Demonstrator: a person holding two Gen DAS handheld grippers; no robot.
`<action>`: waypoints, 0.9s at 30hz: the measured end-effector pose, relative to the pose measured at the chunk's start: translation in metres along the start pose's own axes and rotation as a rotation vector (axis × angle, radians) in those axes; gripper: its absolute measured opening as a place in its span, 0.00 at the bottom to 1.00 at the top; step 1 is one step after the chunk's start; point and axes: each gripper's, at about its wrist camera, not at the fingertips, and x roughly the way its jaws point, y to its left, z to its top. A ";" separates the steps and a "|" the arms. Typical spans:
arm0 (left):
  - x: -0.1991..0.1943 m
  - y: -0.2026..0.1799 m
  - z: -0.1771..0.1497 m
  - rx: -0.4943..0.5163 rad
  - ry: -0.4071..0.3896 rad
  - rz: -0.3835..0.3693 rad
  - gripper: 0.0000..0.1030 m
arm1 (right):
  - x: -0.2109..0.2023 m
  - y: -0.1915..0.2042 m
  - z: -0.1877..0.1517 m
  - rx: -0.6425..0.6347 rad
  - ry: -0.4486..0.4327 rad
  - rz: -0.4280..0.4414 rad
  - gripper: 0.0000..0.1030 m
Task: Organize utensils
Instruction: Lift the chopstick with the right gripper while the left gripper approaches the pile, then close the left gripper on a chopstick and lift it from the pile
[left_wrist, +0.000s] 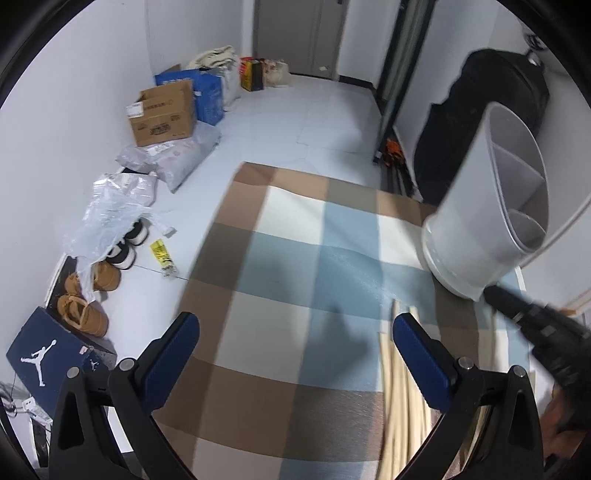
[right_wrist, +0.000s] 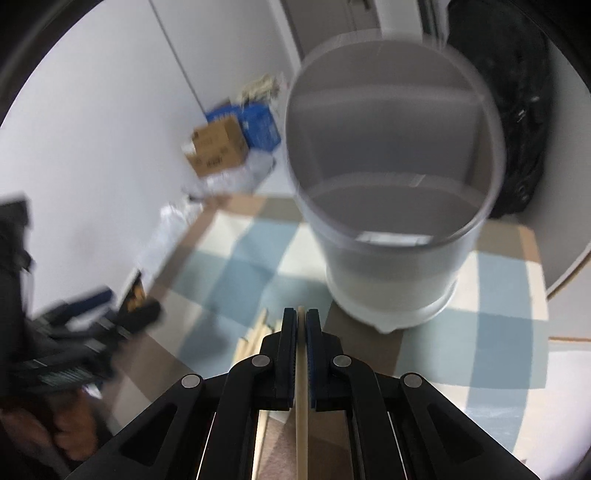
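A white round utensil holder (right_wrist: 391, 229) with inner dividers stands on the checked table cloth (right_wrist: 236, 266); it also shows at the right of the left wrist view (left_wrist: 480, 206). My right gripper (right_wrist: 301, 314) is shut on a pale wooden chopstick (right_wrist: 301, 406) and sits just in front of the holder's base. Several more wooden chopsticks (right_wrist: 255, 336) lie on the cloth below it, also in the left wrist view (left_wrist: 397, 387). My left gripper (left_wrist: 295, 328) is open and empty above the cloth, left of the chopsticks. The right gripper (left_wrist: 524, 314) appears blurred at the right.
The table's left edge (left_wrist: 207, 236) drops to a white floor with a cardboard box (left_wrist: 162, 114), blue bag (left_wrist: 207, 92), plastic bags (left_wrist: 110, 210), shoes (left_wrist: 85, 314) and a shoe box (left_wrist: 48, 354). A black bag (left_wrist: 480, 118) stands behind the holder.
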 end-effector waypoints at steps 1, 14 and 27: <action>0.002 -0.004 -0.001 0.014 0.008 -0.007 0.99 | -0.007 -0.001 0.001 0.010 -0.021 0.007 0.04; 0.027 -0.040 -0.001 0.065 0.156 -0.111 0.74 | -0.086 -0.023 -0.009 0.034 -0.187 0.042 0.04; 0.046 -0.041 0.015 -0.062 0.246 -0.168 0.52 | -0.118 -0.040 -0.017 0.069 -0.258 0.075 0.04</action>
